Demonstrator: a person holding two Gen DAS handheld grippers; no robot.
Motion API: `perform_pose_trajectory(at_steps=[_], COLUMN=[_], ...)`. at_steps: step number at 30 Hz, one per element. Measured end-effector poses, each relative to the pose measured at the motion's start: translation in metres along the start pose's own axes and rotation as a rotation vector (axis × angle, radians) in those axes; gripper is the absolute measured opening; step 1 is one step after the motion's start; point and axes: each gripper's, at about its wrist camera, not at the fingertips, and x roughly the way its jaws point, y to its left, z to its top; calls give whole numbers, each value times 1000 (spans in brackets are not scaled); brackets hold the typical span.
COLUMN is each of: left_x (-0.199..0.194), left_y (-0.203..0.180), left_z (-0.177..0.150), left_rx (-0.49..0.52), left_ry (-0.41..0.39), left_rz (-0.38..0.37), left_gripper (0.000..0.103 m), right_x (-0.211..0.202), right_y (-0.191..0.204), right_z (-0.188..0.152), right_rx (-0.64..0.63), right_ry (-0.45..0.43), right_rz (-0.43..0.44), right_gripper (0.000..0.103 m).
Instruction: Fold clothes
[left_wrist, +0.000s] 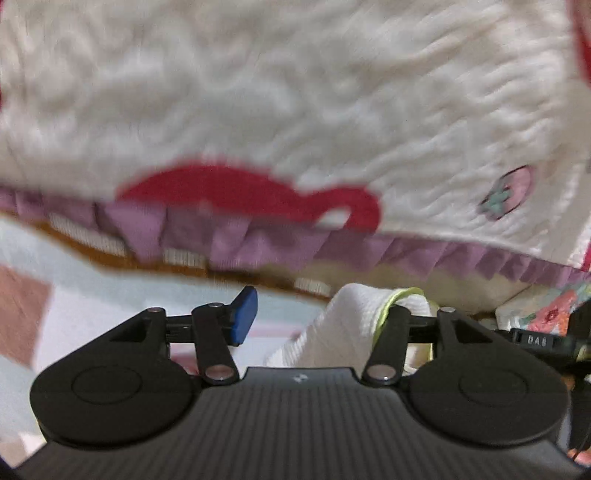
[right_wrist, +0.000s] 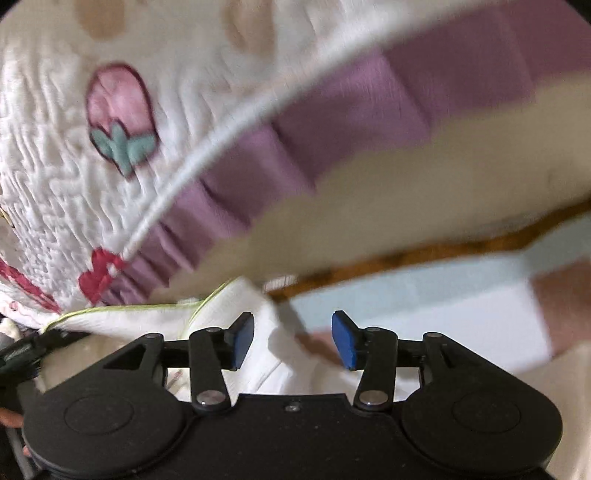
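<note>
Your left gripper (left_wrist: 319, 317) stands apart, its right finger buried in the white garment (left_wrist: 347, 328) bunched near it. Your right gripper (right_wrist: 293, 339) gapes wide over that cloth, seemingly gripping nothing. Beyond both, the quilted bedspread (left_wrist: 295, 92) with its purple ruffle (left_wrist: 258, 240) hangs across the far view.
</note>
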Motion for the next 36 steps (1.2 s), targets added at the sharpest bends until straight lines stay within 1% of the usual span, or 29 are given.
perform_pose_trajectory(at_steps=[2, 3, 5, 6, 7, 8, 9, 11, 12, 13, 14, 16, 17, 18, 19, 20, 21, 23, 24, 25, 26, 27, 29, 30, 31, 33, 34, 35, 36], left_x=[10, 12, 6, 2, -3, -8, -16, -29, -32, -33, -33, -27, -18, -10, -3, 3, 6, 2, -1, -5, -10, -16, -26, -31, -37, -47, -56, -70, -84], left_y=[6, 8, 9, 8, 7, 5, 3, -1, -3, -6, -8, -8, -5, -3, -1, 0, 1, 7, 9, 13, 14, 11, 6, 3, 1, -5, -5, -4, 1], left_z=[8, 11, 12, 12, 13, 14, 15, 18, 20, 23, 25, 27, 28, 28, 28, 28, 28, 26, 26, 26, 26, 28, 30, 32, 33, 36, 36, 33, 28], left_rx=[-40, -54, -50, -46, -38, -24, -7, 33, 56, 79, 95, 95, 77, 59, 42, 26, 11, -20, -41, -64, -81, -87, -99, -105, -112, -124, -123, -111, -103], left_ry=[56, 71, 62, 56, 46, 26, 0, -52, -73, -83, -80, -20, 41, 103, 157, 202, 224, 189, 170, 151, 130, 112, 77, 59, 41, 5, -15, -39, -56], left_rz=[17, 19, -9, -25, -42, -62, -84, -124, -129, -122, -106, -39, 11, 61, 100, 122, 124, 56, 26, -4, -36, -68, -131, -162, -194, -257, -279, -288, -270], left_gripper=[53, 53, 53, 53, 53, 53, 53, 54, 56, 61, 65, 69, 70, 70, 70, 70, 70, 70, 70, 70, 70, 70, 70, 70, 70, 70, 70, 70, 70], right_x=[12, 18, 18, 18, 17, 15, 14, 11, 10, 11, 17, 31, 36, 35, 30, 22, 9, -15, -26, -35, -38, -37, -30, -26, -19, -5, 1, 10, 19], right_y=[2, 7, 21, 28, 35, 42, 50, 63, 68, 73, 77, 80, 82, 84, 86, 88, 90, 95, 100, 107, 117, 127, 153, 165, 176, 189, 188, 186, 184], right_z=[-8, -11, -16, -18, -19, -19, -18, -16, -15, -15, -16, -18, -19, -20, -21, -22, -25, -33, -40, -48, -56, -64, -86, -97, -108, -121, -122, -119, -116], right_rx=[9, -9, -120, -185, -240, -280, -320, -389, -401, -419, -436, -443, -442, -421, -386, -340, -280, -182, -181, -199, -249, -319, -495, -580, -661, -782, -808, -804, -800], right_ry=[46, 63, 52, 50, 40, 17, -5, -55, -91, -116, -109, -54, -38, -50, -78, -109, -146, -209, -218, -213, -178, -132, -29, 16, 49, 77, 77, 77, 77], right_rz=[16, 10, -38, -67, -90, -108, -125, -164, -193, -225, -251, -269, -278, -285, -286, -268, -220, -107, -15, 74, 146, 183, 221, 224, 204, 124, 77, 42, 6], right_gripper=[55, 57, 58, 51, 37, 15, 11, 11, 11, 11, 11, 11, 17, 18, 21, 32, 39, 41, 50, 54, 60, 63, 63, 63, 63, 62, 60, 43, 28])
